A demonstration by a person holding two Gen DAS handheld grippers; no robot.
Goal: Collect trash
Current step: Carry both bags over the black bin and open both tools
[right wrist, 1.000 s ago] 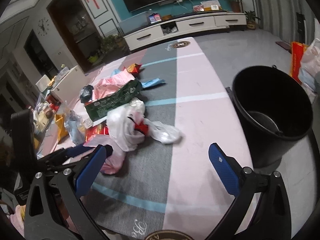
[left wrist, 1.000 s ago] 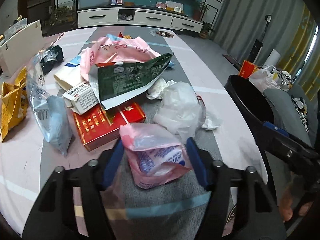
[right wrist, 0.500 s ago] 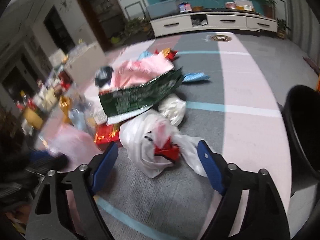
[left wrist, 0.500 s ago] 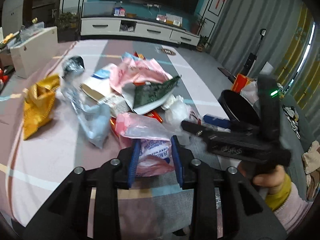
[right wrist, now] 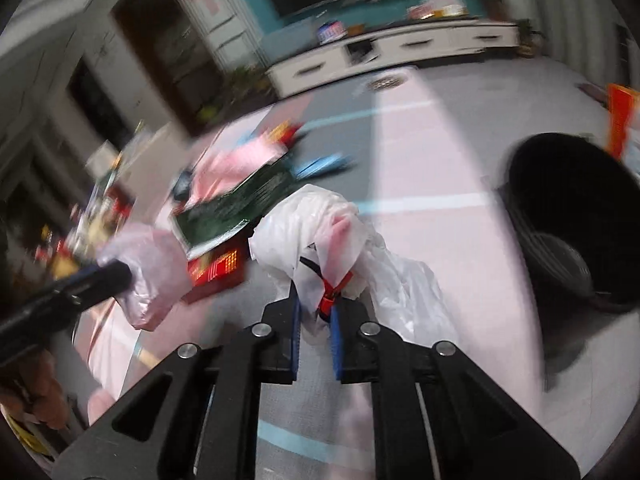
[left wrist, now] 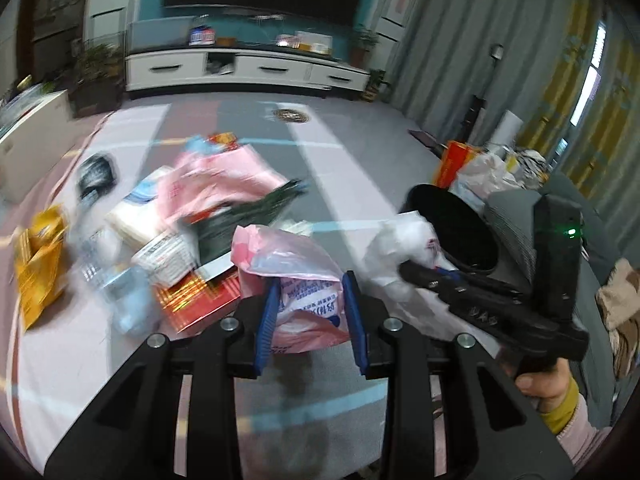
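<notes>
Bucket (left wrist: 452, 232) sits right of centre in the left wrist view, up and right of the left gripper (left wrist: 310, 308), which is clamped on the pink bag (left wrist: 292, 276). In the right wrist view, blurred, the black bucket (right wrist: 576, 220) lies at the right edge; the right gripper (right wrist: 316, 320), having just closed, apparently pinches the white bag (right wrist: 320, 232), and looks the nearer of the 2.

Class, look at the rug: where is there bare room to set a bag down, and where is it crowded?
Bare rug: the pink stripe between the white bag and the black bucket, and the far rug toward the TV cabinet. Crowded: the litter pile left of the pink bag.
</notes>
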